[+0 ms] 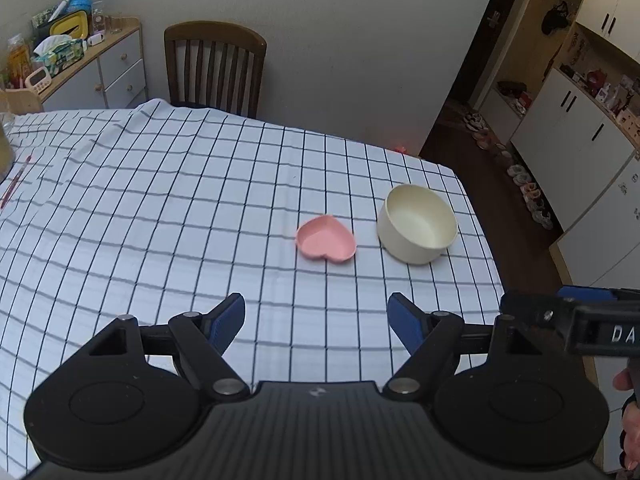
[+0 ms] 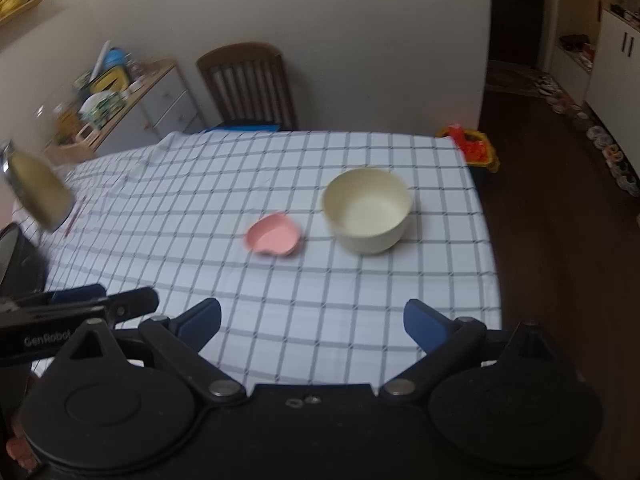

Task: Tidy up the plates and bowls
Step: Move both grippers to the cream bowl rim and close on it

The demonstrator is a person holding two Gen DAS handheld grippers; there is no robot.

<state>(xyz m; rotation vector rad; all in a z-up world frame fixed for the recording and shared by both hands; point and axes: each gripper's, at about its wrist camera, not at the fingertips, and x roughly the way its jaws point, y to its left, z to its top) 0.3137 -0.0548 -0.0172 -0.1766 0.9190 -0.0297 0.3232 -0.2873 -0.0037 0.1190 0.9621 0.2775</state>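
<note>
"GenRobot" is read on the left gripper (image 2: 116, 304); both it and the right gripper (image 2: 312, 320) are held released, with a pink heart dish (image 2: 274, 239) and a cream bowl (image 2: 366, 210) ahead.

Right claw (image 2: 312, 322) spread wide over checked surface (image 2: 200, 184); cream bowl (image 2: 367, 210) at one o'clock (pink heart dish (image 2: 274, 240) beside it).

One pink heart dish (image 1: 326, 239), one cream bowl (image 1: 417, 224). One chair (image 1: 215, 68), one checked tablecloth (image 1: 160, 208). Two grippers, left (image 1: 316, 316) and right (image 2: 312, 318).
</note>
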